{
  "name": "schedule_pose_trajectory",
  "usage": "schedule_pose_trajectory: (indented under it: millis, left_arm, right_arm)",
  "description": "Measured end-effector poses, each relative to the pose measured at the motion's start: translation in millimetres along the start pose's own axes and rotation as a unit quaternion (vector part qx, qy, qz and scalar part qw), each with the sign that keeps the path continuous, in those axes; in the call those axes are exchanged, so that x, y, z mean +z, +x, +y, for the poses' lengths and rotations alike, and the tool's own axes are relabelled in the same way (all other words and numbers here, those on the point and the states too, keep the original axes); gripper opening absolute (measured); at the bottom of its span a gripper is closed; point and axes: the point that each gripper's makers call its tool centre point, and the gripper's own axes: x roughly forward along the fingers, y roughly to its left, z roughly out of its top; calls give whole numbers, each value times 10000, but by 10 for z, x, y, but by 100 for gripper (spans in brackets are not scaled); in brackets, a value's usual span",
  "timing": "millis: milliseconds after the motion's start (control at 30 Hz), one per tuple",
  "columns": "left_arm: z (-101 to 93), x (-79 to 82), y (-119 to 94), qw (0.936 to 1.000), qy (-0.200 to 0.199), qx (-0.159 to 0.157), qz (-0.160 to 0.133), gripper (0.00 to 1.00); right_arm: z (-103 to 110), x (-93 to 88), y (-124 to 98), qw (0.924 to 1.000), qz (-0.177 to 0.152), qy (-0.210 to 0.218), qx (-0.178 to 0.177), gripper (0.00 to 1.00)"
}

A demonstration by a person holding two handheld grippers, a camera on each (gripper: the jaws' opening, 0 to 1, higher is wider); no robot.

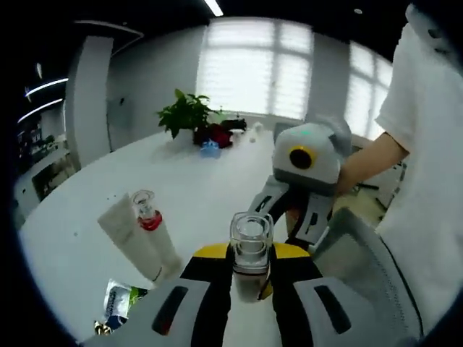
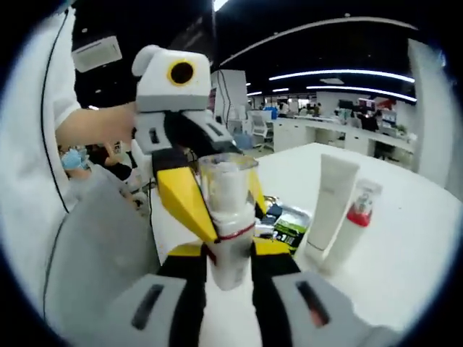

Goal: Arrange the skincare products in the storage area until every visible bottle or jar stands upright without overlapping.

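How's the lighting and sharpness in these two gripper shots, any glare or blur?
Left gripper view: the bright window is blown out behind the plant, and the held bottle looks soft. Right gripper view: dim ceiling with bright strip lights; fisheye bends the edges.

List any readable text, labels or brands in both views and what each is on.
None can be read.
Green and white packet: print too blurred to make out.
White tube: no print legible.
Red-collared bottle: label area blurred.
Clear-capped bottle, between both grippers' jaws: no text visible.
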Motion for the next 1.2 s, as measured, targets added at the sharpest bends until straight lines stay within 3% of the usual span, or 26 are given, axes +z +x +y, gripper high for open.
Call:
schedule_pose_trajectory:
  millis: [200,567,1000,1200]
  left_arm:
    - [112,-195,171,9999,29,29,156,17]
    - [286,-489,393,9986,-88,-90,512,18]
    - [414,-651,557,9972,-41,-124,732,17]
    - [523,-634,585,9978,-106,-90,647,18]
  right_arm:
    - [-145,-257,96,9993,306,-57,-188,23]
    - [-331,-617,251,9973,571,132,-434,23]
    - [-479,-833,322,9957,704,215,-553,23]
    - [-550,-808,334,9963,577,291,-575,23]
